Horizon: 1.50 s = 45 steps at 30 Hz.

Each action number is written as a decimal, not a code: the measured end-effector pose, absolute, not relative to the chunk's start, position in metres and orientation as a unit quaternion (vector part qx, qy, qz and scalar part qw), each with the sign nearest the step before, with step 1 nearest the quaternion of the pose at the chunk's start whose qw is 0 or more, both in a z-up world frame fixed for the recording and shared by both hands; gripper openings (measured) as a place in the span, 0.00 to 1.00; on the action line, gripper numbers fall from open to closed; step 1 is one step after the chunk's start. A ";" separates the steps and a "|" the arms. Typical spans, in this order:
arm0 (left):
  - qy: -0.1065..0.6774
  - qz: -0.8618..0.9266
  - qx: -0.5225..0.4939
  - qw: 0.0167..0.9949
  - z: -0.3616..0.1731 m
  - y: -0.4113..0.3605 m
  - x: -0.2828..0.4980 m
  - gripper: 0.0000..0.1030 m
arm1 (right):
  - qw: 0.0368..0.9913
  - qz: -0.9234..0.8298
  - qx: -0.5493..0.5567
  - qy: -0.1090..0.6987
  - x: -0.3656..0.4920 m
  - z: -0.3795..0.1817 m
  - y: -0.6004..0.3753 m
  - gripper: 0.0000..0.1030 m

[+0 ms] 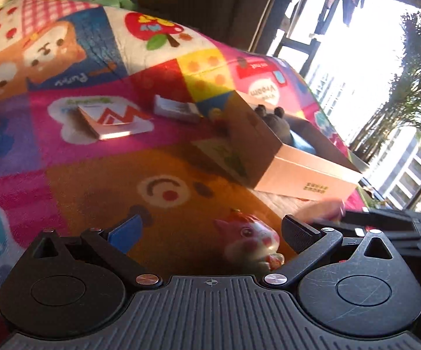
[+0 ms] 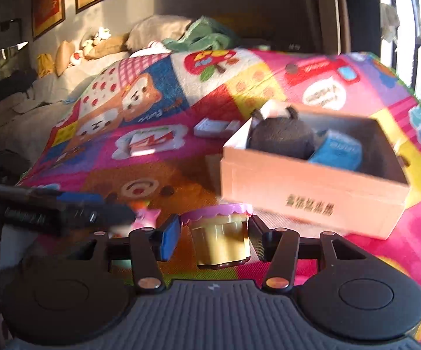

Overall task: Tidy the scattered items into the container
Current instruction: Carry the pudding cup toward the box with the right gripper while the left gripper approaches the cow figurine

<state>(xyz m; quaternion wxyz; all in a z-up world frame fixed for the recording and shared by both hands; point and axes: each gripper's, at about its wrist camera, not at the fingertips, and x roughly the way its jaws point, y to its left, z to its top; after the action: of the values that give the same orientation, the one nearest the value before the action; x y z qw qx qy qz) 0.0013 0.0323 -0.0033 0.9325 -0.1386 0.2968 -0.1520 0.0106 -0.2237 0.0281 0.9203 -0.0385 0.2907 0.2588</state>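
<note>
Right gripper [image 2: 214,233] clamped on jar [image 2: 219,237] with purple lid, just before box [image 2: 312,195]. Left gripper [image 1: 213,230] spread wide around cat figure [image 1: 254,239], not pressing it. Box holding dark plush [image 2: 283,137], blue item [image 2: 338,148]. Booklet [image 1: 114,121], packet [image 1: 176,108] lying apart on blanket [image 1: 64,157].

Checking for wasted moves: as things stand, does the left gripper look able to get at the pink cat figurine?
Probably yes: the left gripper stands open with the pink cat figurine between its fingers on the blanket, nothing in between.
</note>
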 end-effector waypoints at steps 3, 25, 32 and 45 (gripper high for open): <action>0.296 -0.144 -0.117 0.937 -0.002 0.026 0.000 1.00 | 0.919 0.258 -0.041 0.296 -0.003 0.022 -0.233 0.54; 0.294 -0.192 0.025 0.936 0.014 -0.023 -0.021 1.00 | 0.908 0.246 0.060 0.334 0.048 0.047 -0.240 0.27; 0.291 -0.221 0.043 0.930 0.015 -0.042 -0.026 1.00 | 0.914 0.215 0.053 0.338 0.006 0.040 -0.281 0.27; 0.324 -0.186 0.076 0.924 0.009 -0.033 -0.033 1.00 | 0.930 0.232 -0.011 0.284 -0.015 0.042 -0.259 0.72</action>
<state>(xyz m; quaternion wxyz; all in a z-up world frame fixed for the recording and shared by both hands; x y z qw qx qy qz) -0.0327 -0.0330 0.0087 0.9245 0.0761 0.3239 -0.1862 -0.0149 -0.2594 0.0425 0.9303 -0.0113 0.2838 0.2322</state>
